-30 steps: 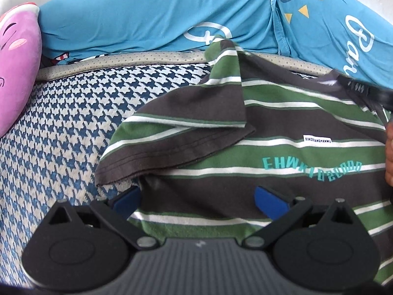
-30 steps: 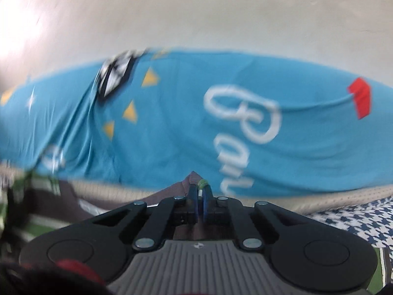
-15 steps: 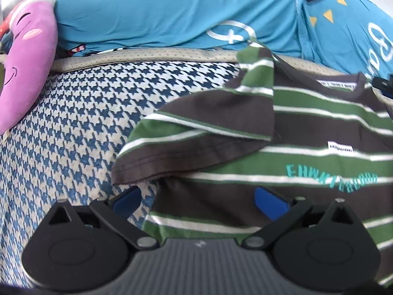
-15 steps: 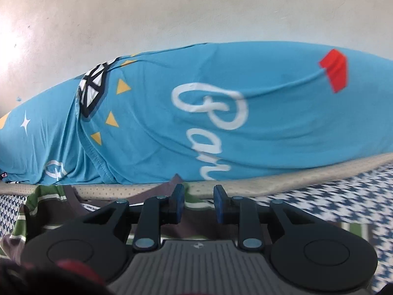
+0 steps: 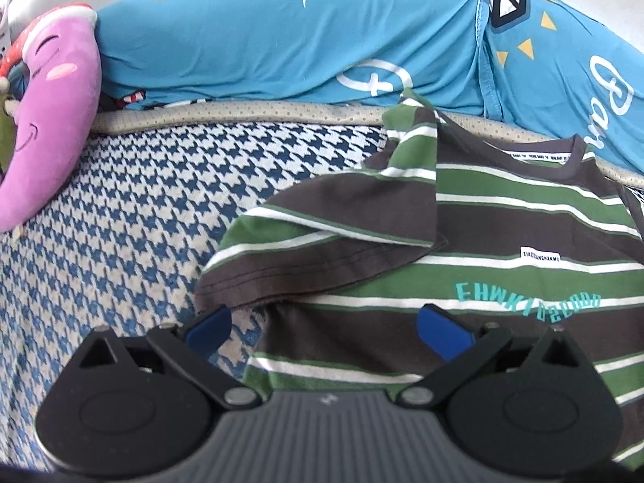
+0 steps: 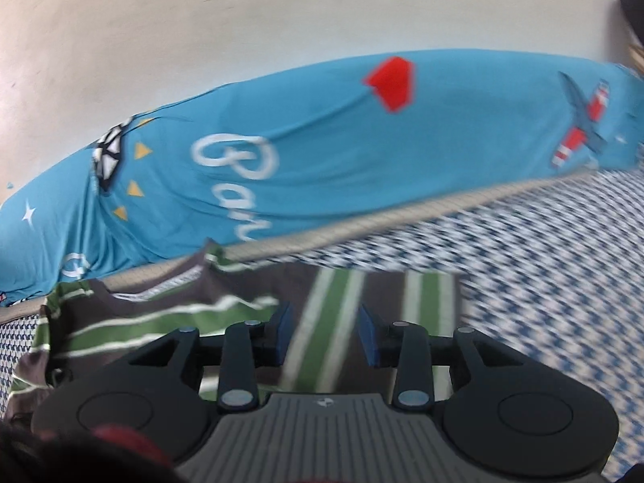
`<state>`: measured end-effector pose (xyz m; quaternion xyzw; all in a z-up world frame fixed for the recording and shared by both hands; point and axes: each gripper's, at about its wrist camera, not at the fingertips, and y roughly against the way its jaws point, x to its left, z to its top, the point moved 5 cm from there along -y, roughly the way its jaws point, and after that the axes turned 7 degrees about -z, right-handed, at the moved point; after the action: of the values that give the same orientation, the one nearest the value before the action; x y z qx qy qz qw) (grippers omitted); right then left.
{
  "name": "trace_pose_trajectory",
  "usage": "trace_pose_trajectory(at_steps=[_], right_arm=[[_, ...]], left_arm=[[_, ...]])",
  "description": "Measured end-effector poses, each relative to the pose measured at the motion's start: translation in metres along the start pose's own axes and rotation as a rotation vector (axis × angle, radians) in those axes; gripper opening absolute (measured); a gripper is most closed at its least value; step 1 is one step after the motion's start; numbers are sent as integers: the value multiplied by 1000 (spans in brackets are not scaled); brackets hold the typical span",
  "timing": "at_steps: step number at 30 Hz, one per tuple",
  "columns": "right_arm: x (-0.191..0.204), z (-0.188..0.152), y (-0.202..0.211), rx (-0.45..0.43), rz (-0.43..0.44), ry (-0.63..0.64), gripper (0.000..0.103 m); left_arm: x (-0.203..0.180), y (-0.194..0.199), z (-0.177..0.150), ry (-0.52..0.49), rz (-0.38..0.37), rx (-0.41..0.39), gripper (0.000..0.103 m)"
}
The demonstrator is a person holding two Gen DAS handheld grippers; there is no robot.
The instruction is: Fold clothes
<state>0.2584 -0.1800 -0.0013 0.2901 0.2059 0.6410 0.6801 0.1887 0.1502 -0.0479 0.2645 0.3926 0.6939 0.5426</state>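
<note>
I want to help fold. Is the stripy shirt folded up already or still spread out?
Mostly spread out. The striped shirt lies flat on the checked cover, chest print showing; only one sleeve is folded over its front.

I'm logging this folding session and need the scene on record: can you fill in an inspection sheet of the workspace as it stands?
Surface: houndstooth cover, blue and cream, with a beige piped edge at the back.
Job's things: striped T-shirt, brown, green and white, lying front up; one sleeve folded in over the chest.
Clutter: pink plush toy at the far left.
Grippers: left gripper open, low over the shirt's lower edge; right gripper open above the shirt, jaws have just been opening, nothing between them.
Cables: nothing seen.
Surroundings: blue printed bedding bunched behind; pale wall.
</note>
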Motion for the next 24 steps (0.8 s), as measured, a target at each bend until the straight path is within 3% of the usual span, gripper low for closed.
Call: trace_pose_trajectory(at_steps=[5, 9, 24], right_arm=[[-49, -4, 7, 16, -50, -98, 39], [-65, -7, -2, 20, -40, -151, 39], [-64, -8, -52, -9, -99, -172, 41]], left_arm=[[10, 7, 1, 22, 4, -14, 103], [16, 11, 1, 40, 5, -21, 103], [15, 2, -2, 31, 4, 12, 103]])
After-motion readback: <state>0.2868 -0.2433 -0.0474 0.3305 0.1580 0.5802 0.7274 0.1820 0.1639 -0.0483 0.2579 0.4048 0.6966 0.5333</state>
